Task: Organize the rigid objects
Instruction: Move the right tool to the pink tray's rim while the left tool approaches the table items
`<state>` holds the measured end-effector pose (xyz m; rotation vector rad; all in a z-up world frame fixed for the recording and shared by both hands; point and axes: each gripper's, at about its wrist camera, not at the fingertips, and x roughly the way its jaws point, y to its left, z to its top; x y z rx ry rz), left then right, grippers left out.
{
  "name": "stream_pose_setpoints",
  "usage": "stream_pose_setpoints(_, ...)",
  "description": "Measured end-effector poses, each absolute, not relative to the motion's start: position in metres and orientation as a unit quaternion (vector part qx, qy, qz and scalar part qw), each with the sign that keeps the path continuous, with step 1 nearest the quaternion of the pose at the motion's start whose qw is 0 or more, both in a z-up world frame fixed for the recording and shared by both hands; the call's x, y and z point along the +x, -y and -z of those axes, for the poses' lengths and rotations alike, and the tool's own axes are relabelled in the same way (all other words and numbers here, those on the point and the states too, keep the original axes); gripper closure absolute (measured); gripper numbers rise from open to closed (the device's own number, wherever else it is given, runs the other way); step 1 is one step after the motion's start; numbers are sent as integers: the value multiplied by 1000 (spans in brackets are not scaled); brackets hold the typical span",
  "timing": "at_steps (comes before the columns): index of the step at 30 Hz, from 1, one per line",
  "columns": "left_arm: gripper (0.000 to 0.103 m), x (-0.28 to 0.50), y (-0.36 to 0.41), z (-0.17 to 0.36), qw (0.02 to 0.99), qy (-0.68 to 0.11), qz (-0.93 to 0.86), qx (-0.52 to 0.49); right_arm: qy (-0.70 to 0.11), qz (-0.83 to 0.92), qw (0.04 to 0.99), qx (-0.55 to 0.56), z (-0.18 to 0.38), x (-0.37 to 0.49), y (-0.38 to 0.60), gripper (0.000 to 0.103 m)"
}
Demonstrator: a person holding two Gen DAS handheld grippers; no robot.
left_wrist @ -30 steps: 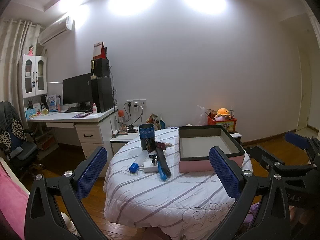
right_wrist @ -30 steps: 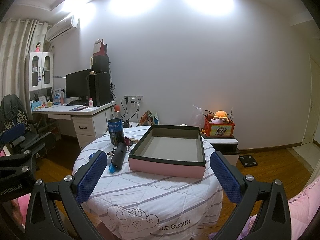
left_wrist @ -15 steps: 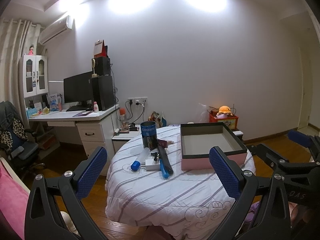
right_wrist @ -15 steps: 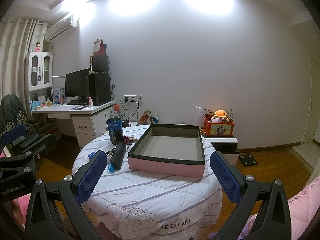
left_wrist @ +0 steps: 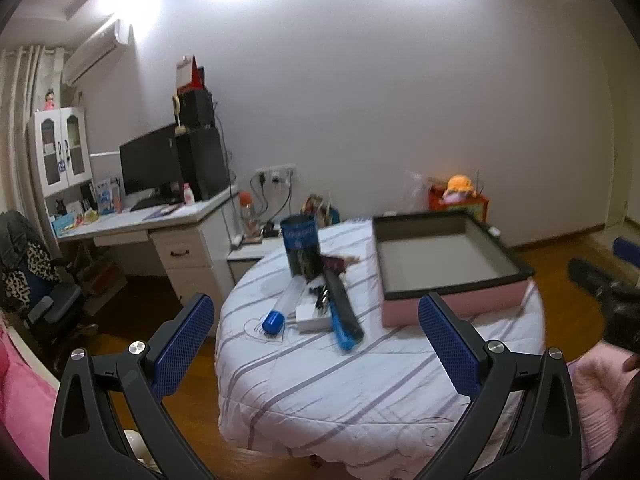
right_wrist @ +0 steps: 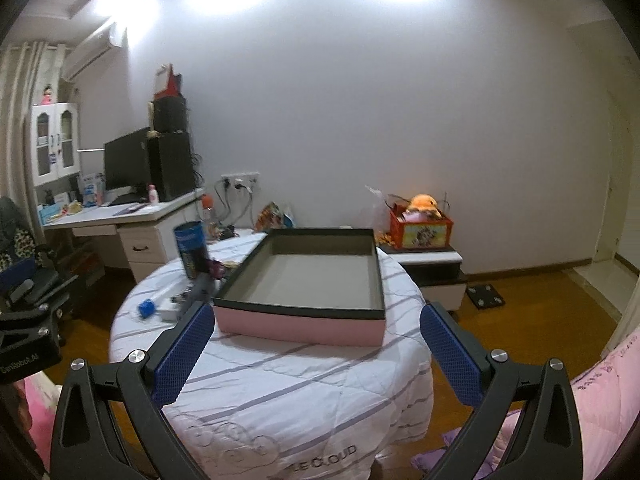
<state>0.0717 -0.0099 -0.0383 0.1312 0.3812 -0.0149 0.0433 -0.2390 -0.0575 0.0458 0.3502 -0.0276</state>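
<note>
Round bench (left_wrist: 372,376) draped in a white quilt with grey stripes, seen from two wrist cameras. Left tongs (left_wrist: 318,344) are spread wide and empty, held short of the bench at its 7 o'clock edge. Right tongs (right_wrist: 316,356) are likewise spread wide and empty, held at the 6 o'clock edge in their own view.

In the left wrist view, a pink tray with a black rim (left_wrist: 448,264) lies at 2 o'clock on the bench, its grey floor bare. The rigid objects lie grouped at 10 to 11 o'clock, apart from the tray: a dark blue cylindrical can (left_wrist: 300,246) stands upright at the far edge; just in front of it a black-and-blue bar-shaped item (left_wrist: 342,312) lies lengthwise, its blue end toward the camera; a white charger block (left_wrist: 310,320) lies against its left side; a clear tube with a blue cap (left_wrist: 280,308) lies further left. A small dark red item beside the can is too blurred to identify.

In the right wrist view the tray (right_wrist: 300,280) sits centrally, with the can (right_wrist: 192,250) and the blue cap (right_wrist: 146,307) to its left.
</note>
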Motion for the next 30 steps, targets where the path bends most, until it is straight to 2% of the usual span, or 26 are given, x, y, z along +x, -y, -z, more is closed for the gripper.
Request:
stream_pose_setpoints(10,0,139,11,52,965,-254,-4,60,-230,29,973,16,67,110,254,0)
stream_pose_setpoints(21,0,208,9,58,955,-293,-8,48,-280,42,959,0,73,181,271,0)
stream_pose_setpoints(30,0,243,9,69,947,-317,-8,47,-355,44,934,0,96,234,292,0)
